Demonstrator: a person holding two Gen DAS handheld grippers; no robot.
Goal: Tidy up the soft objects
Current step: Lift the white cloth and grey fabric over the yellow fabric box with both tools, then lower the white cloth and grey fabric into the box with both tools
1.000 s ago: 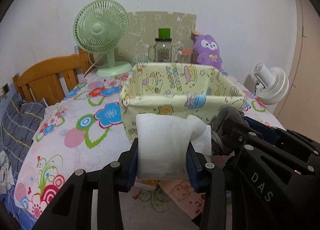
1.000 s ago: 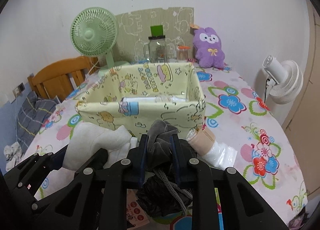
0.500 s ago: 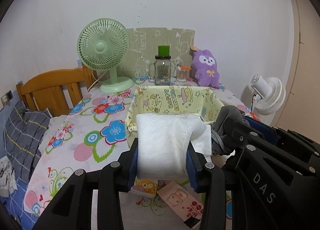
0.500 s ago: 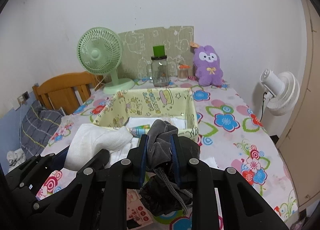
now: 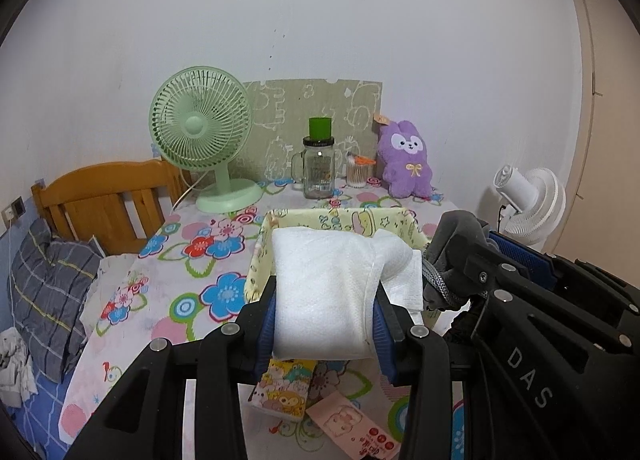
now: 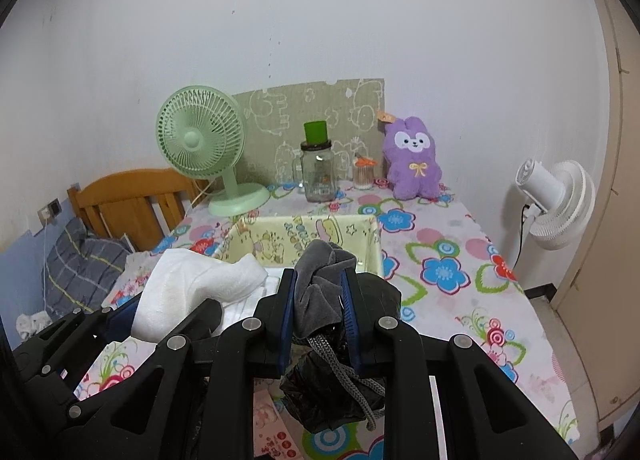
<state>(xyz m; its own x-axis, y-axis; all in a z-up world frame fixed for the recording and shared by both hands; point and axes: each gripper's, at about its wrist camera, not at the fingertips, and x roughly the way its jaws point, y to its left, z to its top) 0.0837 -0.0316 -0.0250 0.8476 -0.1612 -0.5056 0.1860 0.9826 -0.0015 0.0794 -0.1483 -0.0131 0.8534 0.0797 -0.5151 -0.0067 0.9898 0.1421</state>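
since a second ago you have lifted both loads clear of the flowered table [image 6: 460,244], so the yellow fabric basket [image 6: 280,236] that filled both views now sits lower and smaller, its open top in view beneath your fingers. that reads as the carry step: both soft pieces look ready to go over the rim and down into the basket, and neither is in it yet. your left gripper [image 5: 326,312] is clenched on the folded white towel [image 5: 324,292], pads pressing its two sides, the fold standing up in front of the basket's near wall. your right gripper [image 6: 318,308] is pinched narrow on the grey cloth [image 6: 320,284], whose braided cord [image 6: 340,364] and dark bulk hang below the jaws, off the table.
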